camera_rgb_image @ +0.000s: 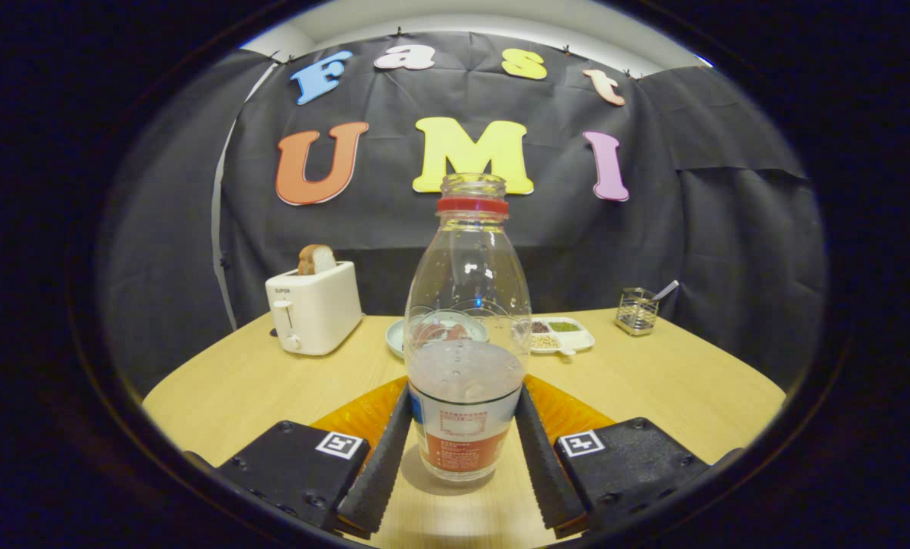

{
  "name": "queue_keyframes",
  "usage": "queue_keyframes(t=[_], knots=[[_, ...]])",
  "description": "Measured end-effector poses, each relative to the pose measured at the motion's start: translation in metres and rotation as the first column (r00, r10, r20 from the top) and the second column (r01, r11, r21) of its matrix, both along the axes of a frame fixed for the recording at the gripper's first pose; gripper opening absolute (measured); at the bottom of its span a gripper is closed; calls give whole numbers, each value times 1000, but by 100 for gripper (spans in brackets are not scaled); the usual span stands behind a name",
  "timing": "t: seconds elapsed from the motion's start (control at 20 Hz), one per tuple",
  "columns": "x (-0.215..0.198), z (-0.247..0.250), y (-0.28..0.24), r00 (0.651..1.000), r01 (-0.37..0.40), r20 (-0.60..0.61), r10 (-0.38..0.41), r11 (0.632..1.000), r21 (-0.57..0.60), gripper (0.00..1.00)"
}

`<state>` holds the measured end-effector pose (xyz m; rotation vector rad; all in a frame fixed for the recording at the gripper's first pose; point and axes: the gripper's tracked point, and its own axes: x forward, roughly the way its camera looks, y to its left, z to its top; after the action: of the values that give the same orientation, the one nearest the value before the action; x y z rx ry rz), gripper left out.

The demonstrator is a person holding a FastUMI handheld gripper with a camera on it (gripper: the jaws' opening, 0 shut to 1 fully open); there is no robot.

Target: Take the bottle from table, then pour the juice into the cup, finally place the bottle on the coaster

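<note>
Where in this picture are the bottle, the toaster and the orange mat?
bottle (466,305): gripper view, clear body, between the tool's fingers.
toaster (315,309): gripper view, front face.
orange mat (359,415): gripper view, part left of the bottle.

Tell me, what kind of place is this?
Probably a mock kitchen set in a recording booth: a wooden table with a toaster holding bread, a snack tray, and a juice bottle between the tongs, before a cloth wall.

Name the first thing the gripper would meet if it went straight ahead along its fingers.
The bottle: it stands upright between the fingers of the gripper, which flank its base. Whether they already press it is unclear.
</note>
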<state>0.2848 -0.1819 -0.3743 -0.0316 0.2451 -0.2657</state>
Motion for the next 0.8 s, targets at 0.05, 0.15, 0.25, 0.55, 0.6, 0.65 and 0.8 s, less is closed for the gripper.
queue_keyframes(t=[0.05,0.15,0.25,0.55,0.6,0.65,0.8], knots=[[3,-7,2,1000,-10,-8,10,1000,-1,79],[6,-16,2,1000,-13,-22,13,1000,-4,80],[8,-21,4,1000,-22,-20,22,1000,9,80],[14,-37,1,999,-30,-34,30,999,24,82],[14,-37,2,999,-34,-34,35,999,23,82],[14,-36,2,999,-35,-36,36,999,21,82],[10,-37,3,998,-28,-54,30,999,27,92]])
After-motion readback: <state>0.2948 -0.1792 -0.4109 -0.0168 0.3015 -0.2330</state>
